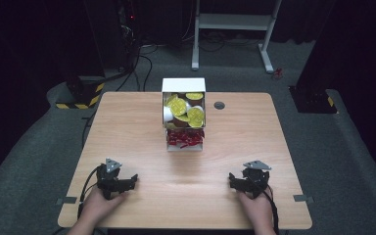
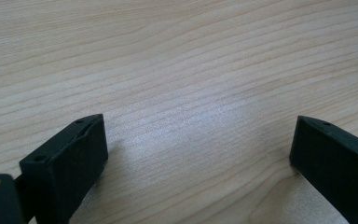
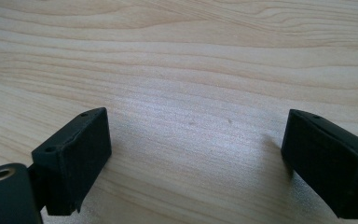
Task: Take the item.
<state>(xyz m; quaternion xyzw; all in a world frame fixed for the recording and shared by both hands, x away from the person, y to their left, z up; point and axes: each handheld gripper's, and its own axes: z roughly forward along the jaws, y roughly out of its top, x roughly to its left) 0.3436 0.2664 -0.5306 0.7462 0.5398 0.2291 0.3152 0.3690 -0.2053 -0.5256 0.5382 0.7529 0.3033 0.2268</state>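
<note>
A white box [image 1: 183, 84] stands at the middle back of the wooden table [image 1: 142, 122]. Its rear part holds several yellow-lidded cups [image 1: 181, 107], its front part a heap of small red packets [image 1: 185, 138]. My left gripper [image 1: 116, 182] rests on the table near the front left, held by a hand. Its jaws are wide apart over bare wood, so the left gripper [image 2: 198, 140] is open and holds nothing. My right gripper [image 1: 248, 181] rests near the front right, in the other hand. The right gripper [image 3: 196, 144] is open too, with bare wood between its pads.
A small grey round cap [image 1: 219, 105] sits in the tabletop right of the box. Bare wood lies between the grippers and the box. Behind the table, on the grey floor, stand a white frame [image 1: 235, 22] and a black-and-yellow striped base [image 1: 81, 95].
</note>
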